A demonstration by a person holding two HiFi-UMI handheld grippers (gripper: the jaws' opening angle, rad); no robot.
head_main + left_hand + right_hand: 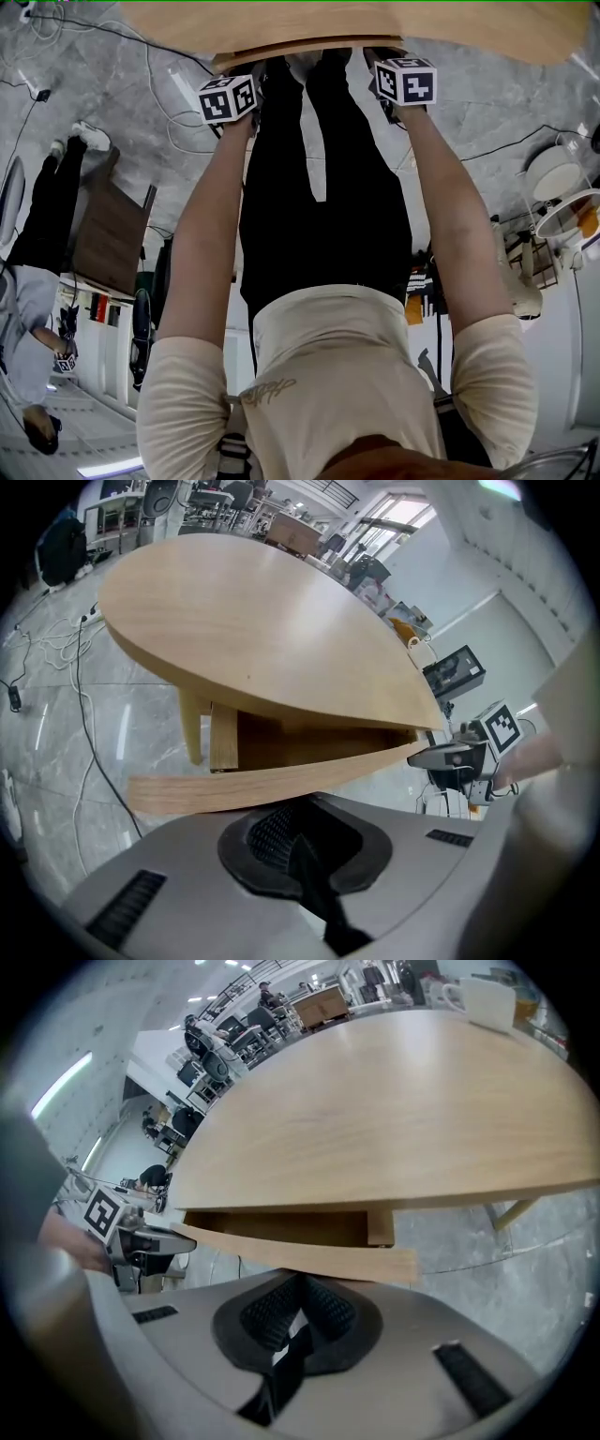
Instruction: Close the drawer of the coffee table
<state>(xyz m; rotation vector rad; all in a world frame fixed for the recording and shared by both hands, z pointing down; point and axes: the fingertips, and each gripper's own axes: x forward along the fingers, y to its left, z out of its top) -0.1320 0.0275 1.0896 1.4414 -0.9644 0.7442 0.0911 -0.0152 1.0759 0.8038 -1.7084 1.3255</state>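
The oval wooden coffee table [356, 23] lies at the top of the head view. Its curved drawer front [300, 52] stands slightly out from under the top, with a dark gap behind it [300, 738]. My left gripper [232, 94] is shut, its tips up against the drawer front [272, 782] towards the left end. The right gripper [401, 80] is shut too, its black pads [323, 1309] meeting just below the drawer front [309, 1255] near its right end. Each gripper shows in the other's view: the right gripper [457, 757] and the left gripper [141, 1239].
Cables [159, 89] trail over the grey marble floor around the table. A brown stool [108, 234] and a standing person [42, 216] are at the left. White round fittings [555, 173] sit at the right. Table legs [194, 726] [511, 1211] stand beside the drawer.
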